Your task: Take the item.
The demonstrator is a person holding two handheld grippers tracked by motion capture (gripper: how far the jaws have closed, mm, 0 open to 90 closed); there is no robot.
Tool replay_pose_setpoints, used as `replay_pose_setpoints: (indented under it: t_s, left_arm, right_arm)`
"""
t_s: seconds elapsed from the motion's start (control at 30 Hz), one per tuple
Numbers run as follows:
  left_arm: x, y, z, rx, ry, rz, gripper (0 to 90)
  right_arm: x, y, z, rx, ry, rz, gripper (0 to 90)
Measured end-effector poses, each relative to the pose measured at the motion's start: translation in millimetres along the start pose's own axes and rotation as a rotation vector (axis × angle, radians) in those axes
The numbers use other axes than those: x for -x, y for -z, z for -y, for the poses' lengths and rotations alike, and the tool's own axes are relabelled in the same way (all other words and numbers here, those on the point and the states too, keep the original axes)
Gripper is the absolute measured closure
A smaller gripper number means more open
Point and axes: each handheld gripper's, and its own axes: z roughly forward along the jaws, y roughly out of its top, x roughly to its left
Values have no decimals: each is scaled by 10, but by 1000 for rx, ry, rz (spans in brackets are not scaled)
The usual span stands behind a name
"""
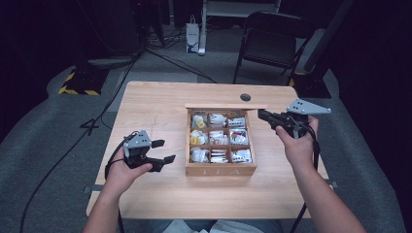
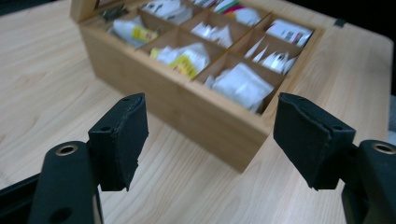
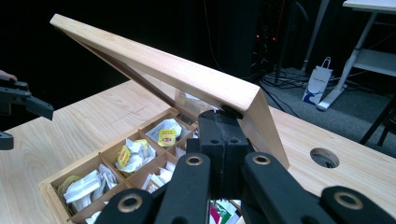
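High view first: a wooden tea box (image 1: 221, 169) sits a little right of the middle of the light wooden table (image 1: 160, 194), its nine compartments filled with tea bags (image 1: 217, 137), and its lid (image 1: 226, 106) stands raised along the far side. The right gripper (image 1: 262, 115) reaches in from the right at the level of that lid's right end, held in the person's right hand (image 1: 299, 145); its jaws are pressed together with no gap between them. In the right gripper view the closed jaws sit right under the lower edge of the tilted lid (image 3: 187, 79), at its near corner, touching or nearly touching the wood; whether they pinch the edge or only prop it I cannot tell. Below the lid, the open compartments with white and yellow-labelled tea bags (image 3: 166, 135) lie to the left of the jaws. The left gripper (image 1: 163, 151), in the left hand (image 1: 121, 174), is to the left of the box and apart from it, above the bare table, pointing toward the box's left wall. Its jaws stand wide apart with nothing between them, and in the left gripper view the near corner of the tea box (image 2: 205, 116) shows between and beyond the two black pads (image 2: 123, 137), with the wood clear of both.
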Motion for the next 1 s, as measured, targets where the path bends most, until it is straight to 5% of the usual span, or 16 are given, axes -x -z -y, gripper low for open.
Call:
replay_pose_setpoints:
  t_s: [0.5,0.83,0.9,1.0]
  left_arm:
    - [127,-255,-214,56,-28,66,363]
    - [228,-428,-346,55,-27,102,411]
    - [250,-481,-378,50,9,114,409]
    - [275,-529,-409,35,-9,112,412]
  right_arm:
    - [5,1,-2,-1,-7,-5,900]
    - [12,2,-7,-4,-10,-9,900]
    - [20,3,-6,-4,-16,-18,900]
    - [32,3,0,-1,-28,-27,900]
